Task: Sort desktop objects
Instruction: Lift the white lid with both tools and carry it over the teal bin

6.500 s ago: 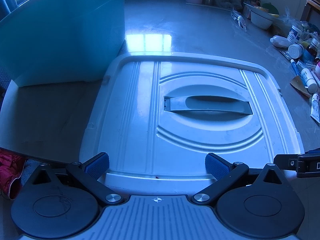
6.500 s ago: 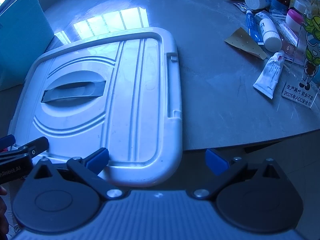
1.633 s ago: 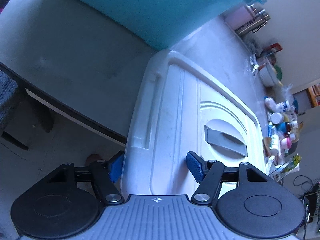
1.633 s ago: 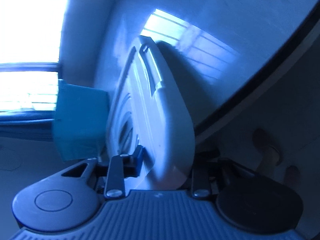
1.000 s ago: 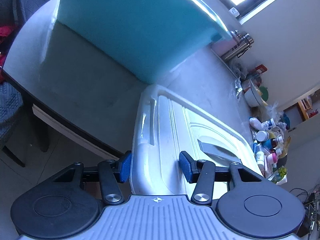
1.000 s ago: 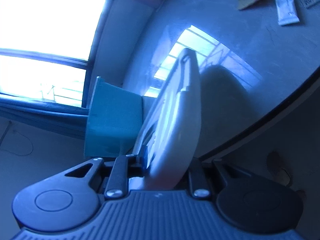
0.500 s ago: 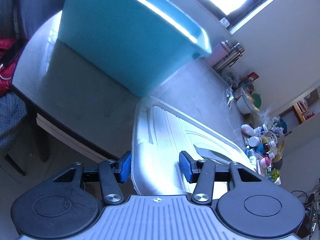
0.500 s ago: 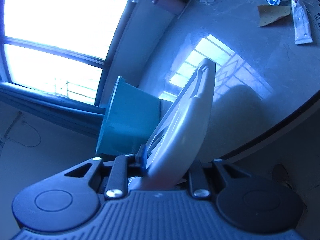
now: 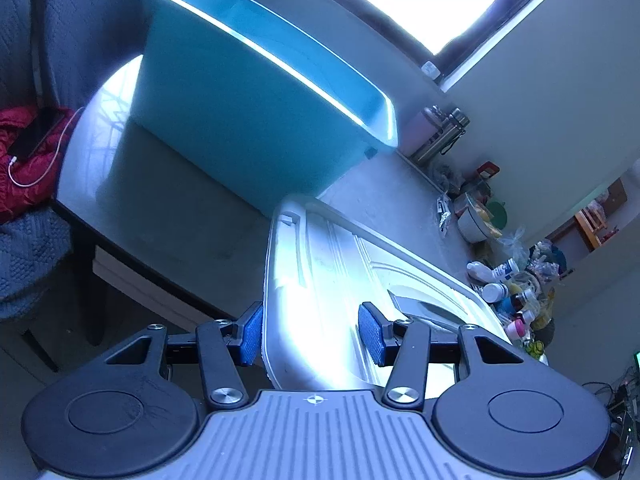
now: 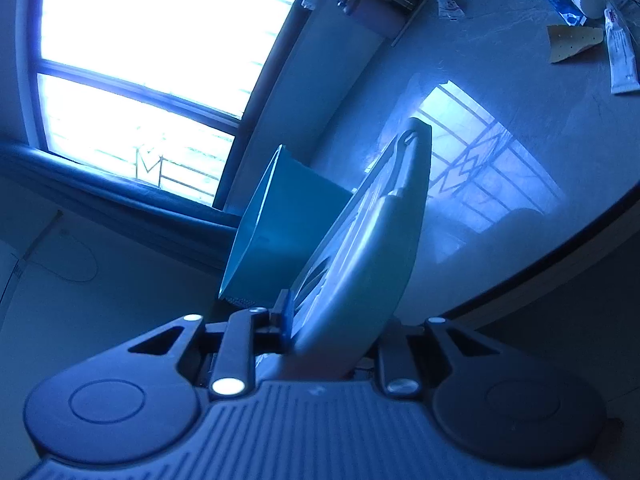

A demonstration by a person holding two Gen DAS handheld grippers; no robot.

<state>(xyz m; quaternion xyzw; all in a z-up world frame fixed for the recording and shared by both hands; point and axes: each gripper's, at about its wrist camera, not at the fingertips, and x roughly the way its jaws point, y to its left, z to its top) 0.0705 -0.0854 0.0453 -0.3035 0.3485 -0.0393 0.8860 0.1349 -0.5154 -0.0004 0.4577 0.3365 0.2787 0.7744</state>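
A large white plastic lid (image 9: pixel 328 280) with a grey handle recess is held off the grey table by both grippers. My left gripper (image 9: pixel 312 334) is shut on the lid's near rim, blue pads on either side of it. My right gripper (image 10: pixel 332 332) is shut on another edge of the white lid (image 10: pixel 372 232), which stands tilted and edge-on in the right wrist view. Behind the lid stands an open teal storage bin (image 9: pixel 256 112), also seen in the right wrist view as the teal bin (image 10: pixel 276 236).
Bottles, tubes and jars are heaped at the table's right end (image 9: pixel 516 288), with a white tube (image 10: pixel 620 60) and a tan patch (image 10: pixel 572 42) nearby. Two flasks (image 9: pixel 440 132) stand by the window. A red garment (image 9: pixel 28 160) lies on a chair left of the table edge (image 9: pixel 160 276).
Both grippers have risen with the lid, lifting it off the table and tilting it up. The teal bin's open top has come into view.
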